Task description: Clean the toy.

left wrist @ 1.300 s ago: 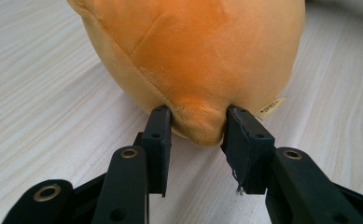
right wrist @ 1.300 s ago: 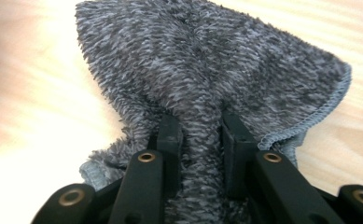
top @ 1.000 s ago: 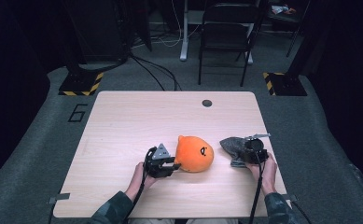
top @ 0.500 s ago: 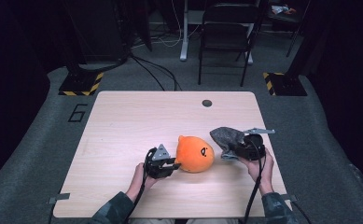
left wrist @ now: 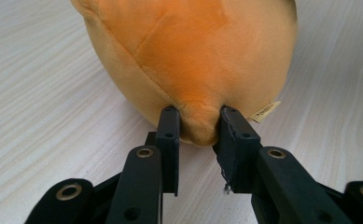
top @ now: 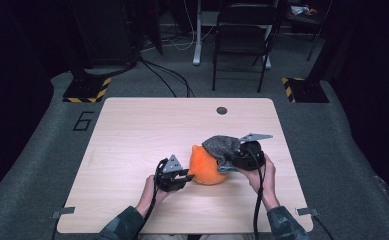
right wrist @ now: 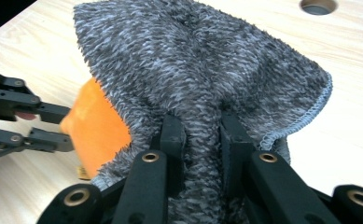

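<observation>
Closest to the person, the left gripper (top: 184,176) sits low on the table (top: 132,140) at the near-left side of the orange plush (top: 205,167). In the left gripper view its jaws have just been closing and are pinched on a small nub of the plush (left wrist: 193,60), with orange fabric bulging between the pads. A little tan tag (left wrist: 265,111) pokes out from under the plush on the right of that view. The plush rests on the table, a bit right of centre and toward the near edge.

Just past that, the right gripper (top: 227,162) is up off the wood on the plush's right side, clamped tight on a grey fuzzy cloth (top: 222,146). In the right gripper view the cloth (right wrist: 202,70) is bunched between the jaws and fans out ahead, draping over the top of the plush (right wrist: 97,130), so only an orange patch peeks out at the left. The left gripper (right wrist: 69,130) shows there too, at the far side of the plush.

Farther back the tabletop is bare wood, with a round hole (top: 222,110) near the far edge. Beyond the table there's a chair (top: 242,40) on dark carpet.
</observation>
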`<state>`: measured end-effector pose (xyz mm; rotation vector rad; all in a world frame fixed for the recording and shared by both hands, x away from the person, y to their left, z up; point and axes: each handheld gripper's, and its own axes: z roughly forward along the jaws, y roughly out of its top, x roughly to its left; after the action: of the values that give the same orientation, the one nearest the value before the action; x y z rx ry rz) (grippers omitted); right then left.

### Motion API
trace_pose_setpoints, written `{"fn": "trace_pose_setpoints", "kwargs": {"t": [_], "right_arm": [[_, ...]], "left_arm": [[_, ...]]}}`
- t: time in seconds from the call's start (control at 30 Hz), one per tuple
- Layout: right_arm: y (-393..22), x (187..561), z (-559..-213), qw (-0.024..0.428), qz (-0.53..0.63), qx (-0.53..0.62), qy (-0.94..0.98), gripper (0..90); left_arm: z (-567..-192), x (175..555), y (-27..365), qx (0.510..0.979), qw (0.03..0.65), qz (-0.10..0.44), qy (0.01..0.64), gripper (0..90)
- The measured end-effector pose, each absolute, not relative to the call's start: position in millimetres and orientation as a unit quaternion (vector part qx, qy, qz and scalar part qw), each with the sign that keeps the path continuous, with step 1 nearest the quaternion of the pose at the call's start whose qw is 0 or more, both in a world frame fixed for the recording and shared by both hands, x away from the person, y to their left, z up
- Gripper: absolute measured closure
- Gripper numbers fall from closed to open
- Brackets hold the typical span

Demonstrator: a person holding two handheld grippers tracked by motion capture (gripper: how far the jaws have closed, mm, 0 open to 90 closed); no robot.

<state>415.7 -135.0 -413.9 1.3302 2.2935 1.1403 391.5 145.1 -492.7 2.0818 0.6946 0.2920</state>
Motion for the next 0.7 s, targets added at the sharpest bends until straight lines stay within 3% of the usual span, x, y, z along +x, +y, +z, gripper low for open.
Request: {"fn": "trace_pose_setpoints", "kwargs": {"t": [0.7], "right_arm": [[-76, 420, -404, 0.130, 0.362, 0.411, 0.826, 74.3]], "left_arm": [[-489, 385, 141, 0.837, 0.461, 0.125, 0.266, 76.2]]}}
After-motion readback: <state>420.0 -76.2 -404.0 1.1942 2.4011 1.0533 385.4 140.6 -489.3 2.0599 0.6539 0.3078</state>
